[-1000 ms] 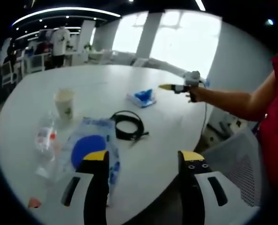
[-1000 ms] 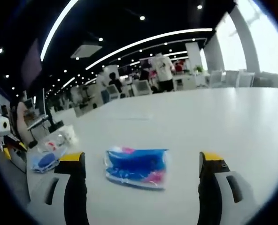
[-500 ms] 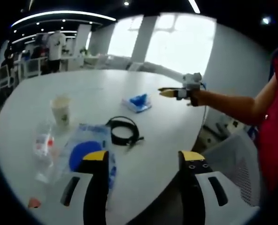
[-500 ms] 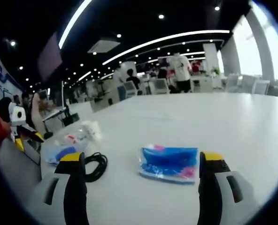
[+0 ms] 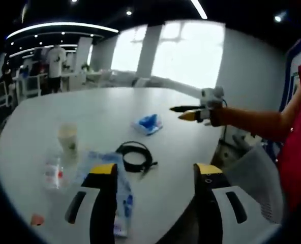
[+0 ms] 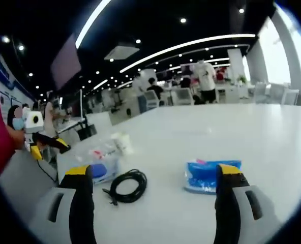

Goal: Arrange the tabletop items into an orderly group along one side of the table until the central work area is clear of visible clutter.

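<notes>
In the left gripper view my left gripper [image 5: 155, 173] hangs open over the near edge of the white table [image 5: 99, 109], holding nothing. Beyond it lie a black cable coil [image 5: 135, 156], a clear bag with blue contents [image 5: 121, 195] partly behind my left jaw, a paper cup [image 5: 68, 138], a clear bottle [image 5: 54, 173] and a small blue packet [image 5: 148, 123]. My right gripper [image 5: 187, 112] hovers open right of the packet. In the right gripper view my right gripper [image 6: 153, 173] is open, with the blue packet [image 6: 206, 175] just inside its right jaw and the cable coil [image 6: 127, 185] between the jaws farther off.
A small red scrap [image 5: 37, 219] lies near the table's front left edge. A grey mesh chair [image 5: 247, 168] stands at the right. The bag [image 6: 99, 170], cup [image 6: 122, 143] and left gripper [image 6: 41, 140] appear at left in the right gripper view. People and desks fill the background.
Both cameras have shifted; the right gripper view swung so the packet slid to the right and the cable and bag came in. The items on the table have not moved.
</notes>
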A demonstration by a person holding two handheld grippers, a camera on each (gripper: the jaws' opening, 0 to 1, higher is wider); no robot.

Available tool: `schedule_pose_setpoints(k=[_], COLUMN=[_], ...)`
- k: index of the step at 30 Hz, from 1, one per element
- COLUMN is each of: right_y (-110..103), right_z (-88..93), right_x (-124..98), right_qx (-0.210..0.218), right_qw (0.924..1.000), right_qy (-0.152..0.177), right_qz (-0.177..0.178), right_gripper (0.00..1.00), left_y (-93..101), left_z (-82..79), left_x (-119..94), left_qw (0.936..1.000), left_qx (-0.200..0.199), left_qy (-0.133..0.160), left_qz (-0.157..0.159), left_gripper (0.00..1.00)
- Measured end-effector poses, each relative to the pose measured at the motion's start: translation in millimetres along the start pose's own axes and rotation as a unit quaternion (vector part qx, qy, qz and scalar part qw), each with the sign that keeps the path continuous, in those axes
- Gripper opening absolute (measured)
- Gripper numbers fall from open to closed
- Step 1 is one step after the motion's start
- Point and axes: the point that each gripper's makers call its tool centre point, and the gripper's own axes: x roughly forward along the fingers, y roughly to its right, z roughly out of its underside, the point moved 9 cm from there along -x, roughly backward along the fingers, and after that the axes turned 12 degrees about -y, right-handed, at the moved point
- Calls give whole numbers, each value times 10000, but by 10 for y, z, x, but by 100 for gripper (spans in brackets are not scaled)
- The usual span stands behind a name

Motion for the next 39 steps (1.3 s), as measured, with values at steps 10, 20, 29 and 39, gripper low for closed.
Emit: schedule_pose_setpoints(k=[10, 20, 29, 39], right_y=[-516, -838, -1009, -903], right_z=[-64, -62, -59, -145], right_x=[44, 120, 231, 397], right_qx=[-147, -162, -181, -89], right_qw=[9996, 9991, 9987, 9993], right_qy=[-107, -132, -282, -329], right_qz=[-238, -364, -397, -180], right_gripper=[99, 99, 97, 94], left_y=[-140, -243, -370, -484], left_z=[-49, -83, -73, -208], left_x=[-123, -232, -203, 72], left_qw=[9996, 9986, 9984, 9941], left_qx=[104, 195, 392, 936], left_qy=[261, 468, 361, 380], left_qz=[56, 136, 190, 396], left_gripper=[58, 58, 58, 58])
